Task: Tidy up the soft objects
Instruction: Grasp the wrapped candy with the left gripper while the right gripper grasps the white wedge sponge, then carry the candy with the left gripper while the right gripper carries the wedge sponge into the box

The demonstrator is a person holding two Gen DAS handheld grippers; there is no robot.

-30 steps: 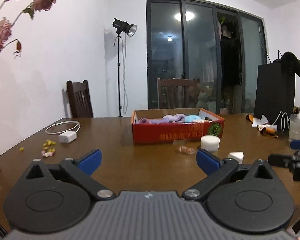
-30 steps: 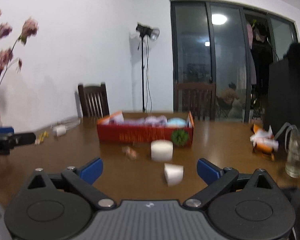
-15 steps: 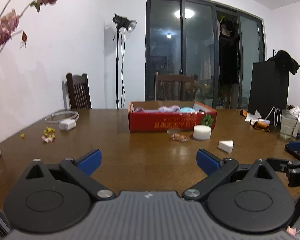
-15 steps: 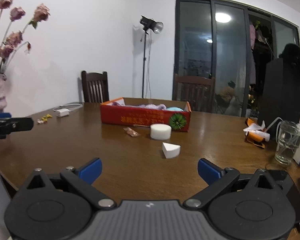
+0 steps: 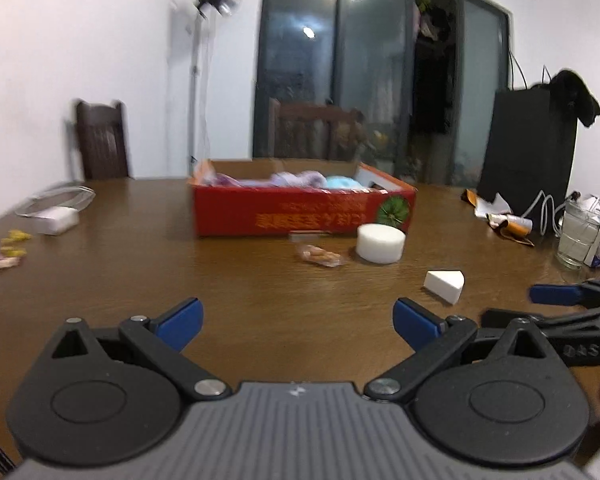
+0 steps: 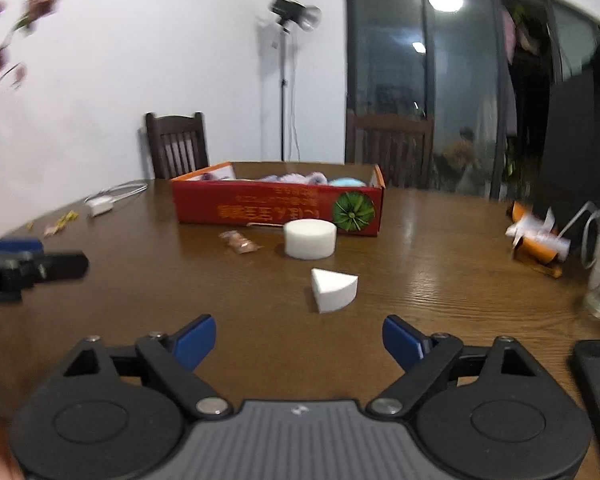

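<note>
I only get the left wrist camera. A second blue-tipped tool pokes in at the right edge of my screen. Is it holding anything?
Observer: No. The right wrist view shows the right gripper wide open, with nothing between its jaws.
Operator: What is it aimed at?
Observer: The white wedge-shaped foam sponge lies on the brown wooden table just ahead of it, roughly in line with the gap between the jaws.
Operator: Is there anything I can't see at all?
Observer: Yes, blurred pink flowers stand at the far left of that view, out of your frame.
</note>
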